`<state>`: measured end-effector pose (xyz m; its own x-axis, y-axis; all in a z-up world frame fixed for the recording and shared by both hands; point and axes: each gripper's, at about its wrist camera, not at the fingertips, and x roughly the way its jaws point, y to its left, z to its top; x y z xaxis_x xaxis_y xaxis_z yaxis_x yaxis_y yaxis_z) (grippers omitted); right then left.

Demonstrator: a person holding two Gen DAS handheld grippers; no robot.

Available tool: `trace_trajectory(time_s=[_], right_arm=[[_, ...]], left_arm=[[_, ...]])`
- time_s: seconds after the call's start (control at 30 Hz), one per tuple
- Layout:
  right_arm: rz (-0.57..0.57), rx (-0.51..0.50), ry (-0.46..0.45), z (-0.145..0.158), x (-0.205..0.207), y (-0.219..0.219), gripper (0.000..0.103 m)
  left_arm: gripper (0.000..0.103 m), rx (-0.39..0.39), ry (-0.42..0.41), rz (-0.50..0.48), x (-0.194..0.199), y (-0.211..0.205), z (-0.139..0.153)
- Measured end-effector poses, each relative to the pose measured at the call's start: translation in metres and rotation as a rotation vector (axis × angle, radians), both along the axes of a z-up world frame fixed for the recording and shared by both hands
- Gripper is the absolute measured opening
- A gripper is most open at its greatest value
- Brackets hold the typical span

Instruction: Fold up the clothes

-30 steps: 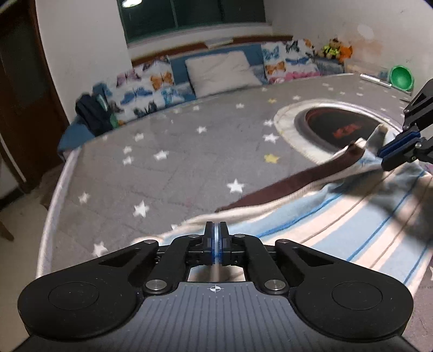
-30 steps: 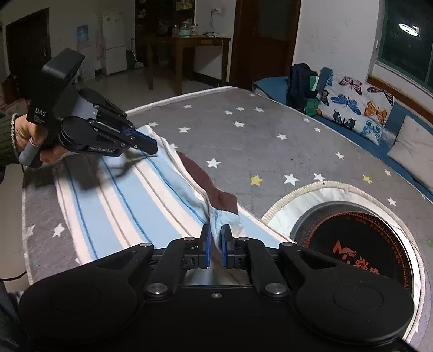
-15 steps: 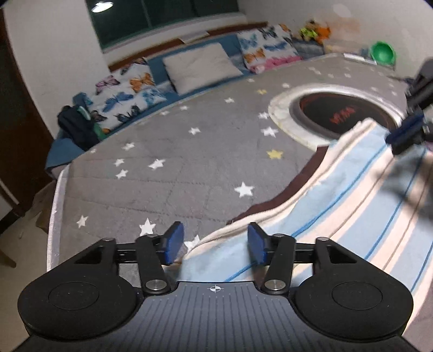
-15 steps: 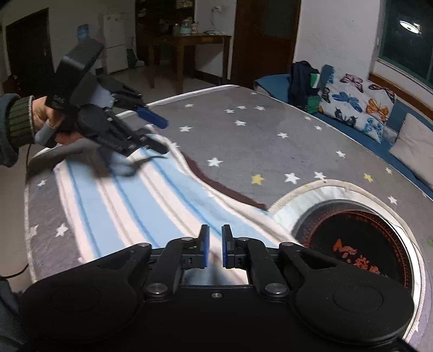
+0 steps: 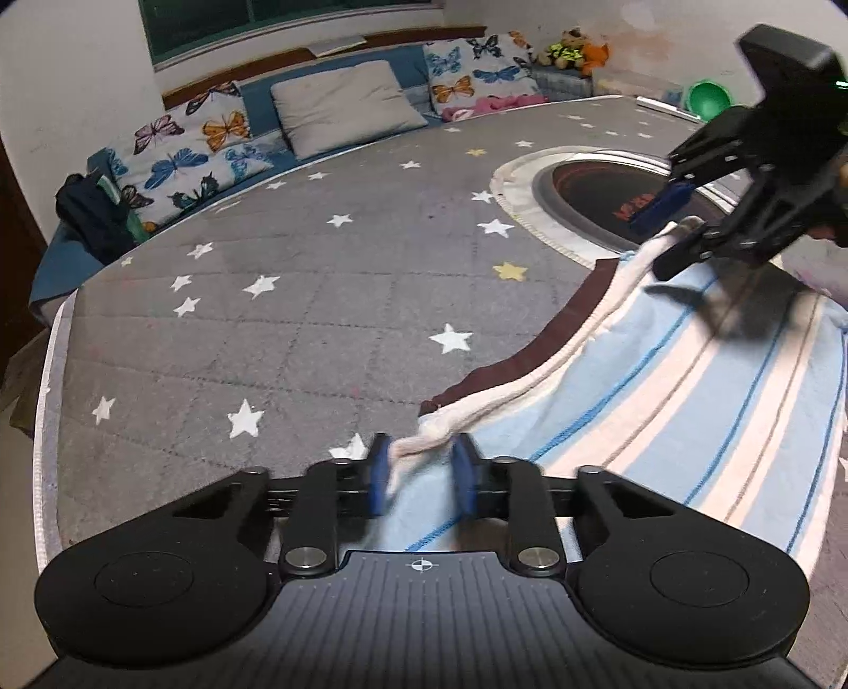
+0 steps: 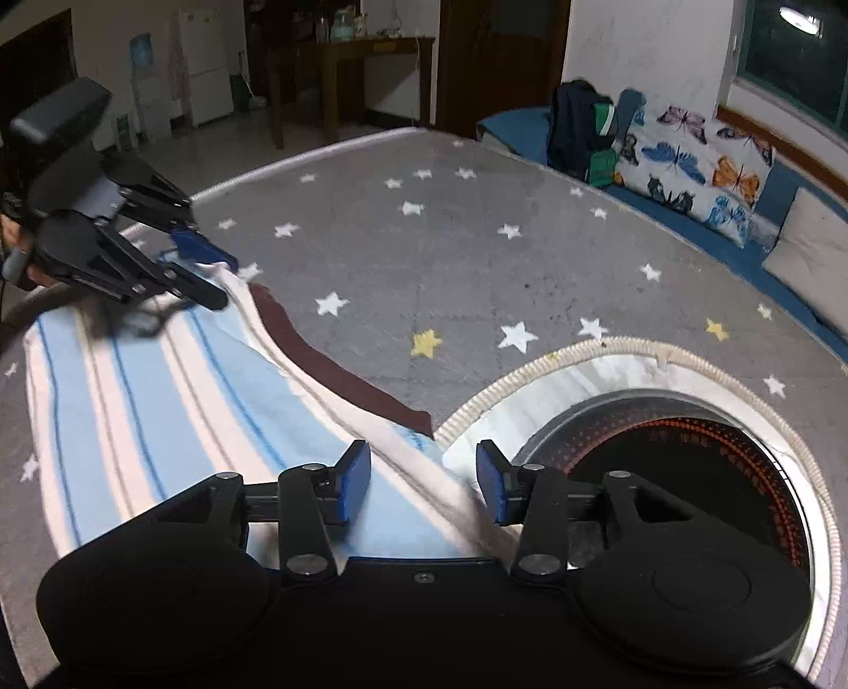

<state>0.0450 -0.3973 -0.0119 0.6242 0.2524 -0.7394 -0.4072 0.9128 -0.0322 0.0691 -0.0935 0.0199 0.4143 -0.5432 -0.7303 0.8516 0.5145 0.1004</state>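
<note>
The left gripper (image 5: 417,471) is closing its jaws around the near corner of the striped garment (image 5: 662,381) — cream hem between the pads, apparently for another fold. The garment is lying flat on the starred mattress (image 5: 297,318), brown edge peeking out. The right gripper (image 6: 424,479) is spreading its jaws over the far corner, not pinching it.

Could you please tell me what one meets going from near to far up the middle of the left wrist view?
left gripper → edge of the striped cloth between its blue fingers → white star on the grey mat → grey pillow → window.
</note>
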Motion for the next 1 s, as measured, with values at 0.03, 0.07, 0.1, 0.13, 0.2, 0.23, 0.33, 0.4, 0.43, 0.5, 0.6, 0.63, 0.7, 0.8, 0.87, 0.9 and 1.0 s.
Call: trace_trajectory(time_s=[0.03,0.07,0.1,0.13,0.2,0.23,0.33,0.4,0.43,0.5,0.6,0.63,0.7,0.8,0.87,0.9,1.0], right_arm=[[-0.003,0.011,0.013,-0.002,0.003,-0.002,0.048],[-0.007,0.028,0.029,-0.005,0.006,-0.004,0.048],[-0.01,0.042,0.041,-0.007,0.007,-0.005,0.048],[-0.009,0.055,0.049,-0.009,0.006,-0.007,0.047],[0.002,0.076,0.055,-0.009,0.002,-0.007,0.032],[0.007,0.071,0.047,-0.007,-0.001,-0.006,0.019],[0.022,0.058,0.017,0.002,-0.014,0.0,0.013],[0.03,0.049,-0.01,0.01,-0.025,0.004,0.011],[0.036,0.047,-0.028,0.016,-0.033,0.006,0.011],[0.051,0.049,-0.058,0.027,-0.05,0.01,0.011],[0.076,0.04,-0.085,0.039,-0.075,0.017,0.01],[0.081,0.036,-0.089,0.041,-0.08,0.019,0.01],[0.1,0.032,-0.095,0.047,-0.097,0.024,0.01],[0.133,0.02,-0.09,0.051,-0.125,0.033,0.01],[0.155,0.016,-0.069,0.049,-0.141,0.04,0.01],[0.165,0.014,-0.058,0.047,-0.146,0.043,0.01],[0.193,-0.002,-0.019,0.039,-0.16,0.053,0.01]], left_arm=[[0.012,-0.005,-0.004,0.003,-0.002,0.001,0.0],[0.011,-0.01,-0.011,0.006,-0.004,0.001,0.001],[0.011,-0.015,-0.018,0.009,-0.007,0.001,0.001],[0.01,-0.021,-0.025,0.012,-0.009,0.002,0.003],[0.009,-0.042,-0.031,0.022,-0.015,0.004,0.007],[0.009,-0.053,-0.035,0.027,-0.017,0.006,0.01],[0.009,-0.084,-0.053,0.037,-0.029,0.009,0.02],[0.009,-0.102,-0.069,0.038,-0.037,0.01,0.027],[0.009,-0.115,-0.079,0.04,-0.044,0.012,0.033],[0.009,-0.141,-0.095,0.039,-0.058,0.017,0.043],[0.009,-0.177,-0.108,0.03,-0.078,0.025,0.055],[0.009,-0.193,-0.11,0.023,-0.089,0.03,0.059],[0.009,-0.21,-0.116,0.004,-0.111,0.037,0.065],[0.009,-0.226,-0.104,-0.019,-0.135,0.045,0.067],[0.009,-0.229,-0.095,-0.035,-0.157,0.052,0.065],[0.009,-0.228,-0.091,-0.038,-0.162,0.053,0.063],[0.009,-0.209,-0.074,-0.044,-0.182,0.059,0.053]])
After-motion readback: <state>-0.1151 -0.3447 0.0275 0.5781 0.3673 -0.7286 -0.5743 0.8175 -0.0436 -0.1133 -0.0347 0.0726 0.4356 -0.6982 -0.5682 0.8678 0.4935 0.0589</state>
